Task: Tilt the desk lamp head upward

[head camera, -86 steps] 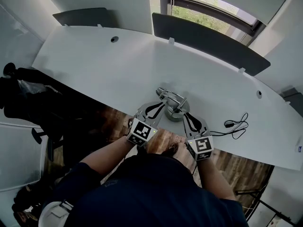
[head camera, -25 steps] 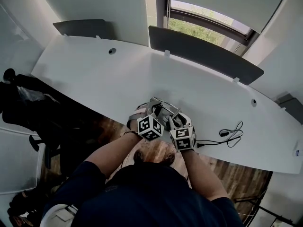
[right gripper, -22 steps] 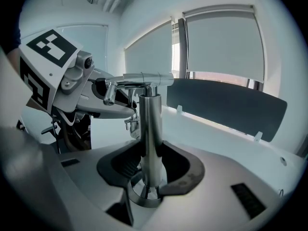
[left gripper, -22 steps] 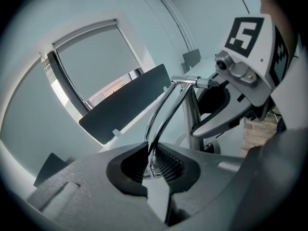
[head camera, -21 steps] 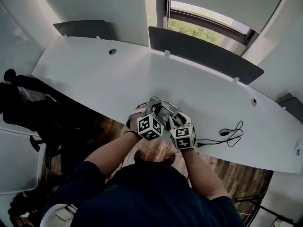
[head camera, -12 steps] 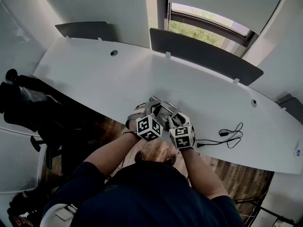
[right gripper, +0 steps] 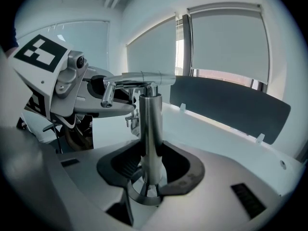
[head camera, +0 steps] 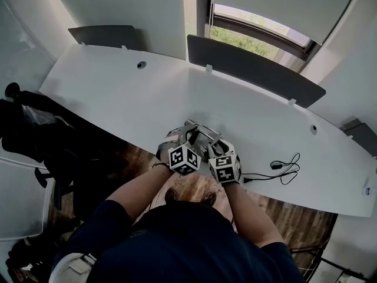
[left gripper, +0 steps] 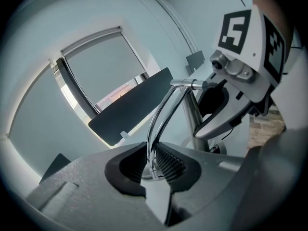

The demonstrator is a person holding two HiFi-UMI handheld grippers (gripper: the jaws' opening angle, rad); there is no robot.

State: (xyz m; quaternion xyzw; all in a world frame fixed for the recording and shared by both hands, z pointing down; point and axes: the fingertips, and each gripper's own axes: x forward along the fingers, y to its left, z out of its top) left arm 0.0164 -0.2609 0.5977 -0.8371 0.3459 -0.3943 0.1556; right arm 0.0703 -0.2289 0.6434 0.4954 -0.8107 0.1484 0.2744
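Both grippers moved in onto lamp (head camera: 199,134). R gripper (right gripper: 149,174) clamps post (right gripper: 150,129); L gripper (left gripper: 151,170) jaws, just opening, pinch arm (left gripper: 161,119) loosely: re-tighten, then lift slow w/ post steady

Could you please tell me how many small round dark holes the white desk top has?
2. One small round dark hole sits far left on the curved white desk; the other sits toward its right end. More may be hidden.
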